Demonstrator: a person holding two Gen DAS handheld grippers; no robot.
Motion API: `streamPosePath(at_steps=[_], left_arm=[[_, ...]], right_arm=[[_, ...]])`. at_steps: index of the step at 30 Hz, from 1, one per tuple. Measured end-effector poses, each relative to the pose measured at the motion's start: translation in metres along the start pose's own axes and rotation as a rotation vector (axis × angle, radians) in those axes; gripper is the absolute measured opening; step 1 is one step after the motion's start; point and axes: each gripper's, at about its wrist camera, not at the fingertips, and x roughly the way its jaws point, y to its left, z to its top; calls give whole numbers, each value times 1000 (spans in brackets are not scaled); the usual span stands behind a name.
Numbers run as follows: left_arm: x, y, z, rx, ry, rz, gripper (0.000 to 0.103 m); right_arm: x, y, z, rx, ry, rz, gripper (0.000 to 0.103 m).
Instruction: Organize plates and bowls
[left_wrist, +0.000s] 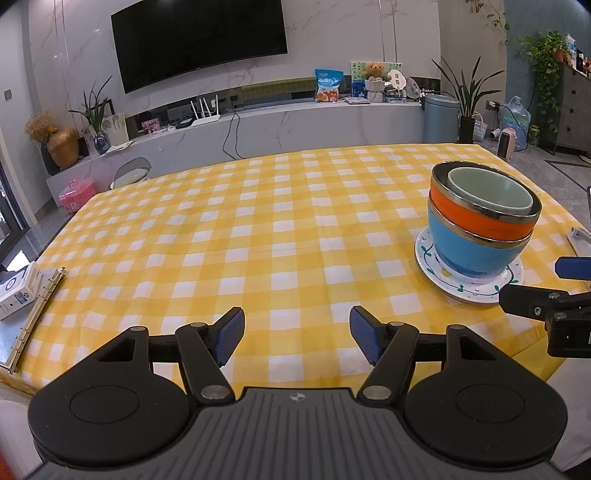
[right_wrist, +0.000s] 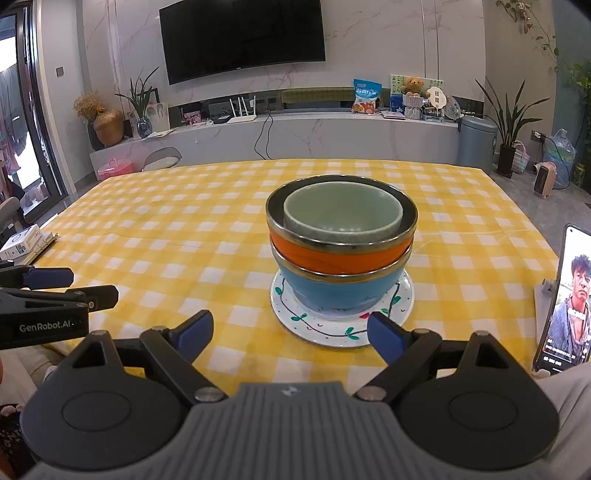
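Observation:
A stack stands on the yellow checked tablecloth (right_wrist: 184, 229): a white plate (right_wrist: 295, 328) painted with a vine, on it a blue bowl (right_wrist: 340, 291), then an orange bowl (right_wrist: 332, 256), and a pale green bowl (right_wrist: 343, 214) nested inside. My right gripper (right_wrist: 291, 336) is open just in front of the plate, with nothing between its fingers. In the left wrist view the same plate (left_wrist: 428, 269), blue bowl (left_wrist: 472, 247), orange bowl (left_wrist: 476, 214) and green bowl (left_wrist: 487, 192) stand at the right. My left gripper (left_wrist: 297, 334) is open over bare cloth, well left of the stack.
A phone (right_wrist: 565, 302) on a stand plays video at the table's right edge. A small white box (left_wrist: 18, 288) and a ring binder (left_wrist: 33, 321) lie at the left edge. Beyond the table runs a low marble cabinet (right_wrist: 314, 136) under a wall television.

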Motion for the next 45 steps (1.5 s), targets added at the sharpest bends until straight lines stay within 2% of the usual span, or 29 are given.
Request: streamPosePath(at_steps=[45], left_arm=[[-1,-3,0,0,7,-6,77]], right_arm=[[0,-2,-1,-18,6,-7,89]])
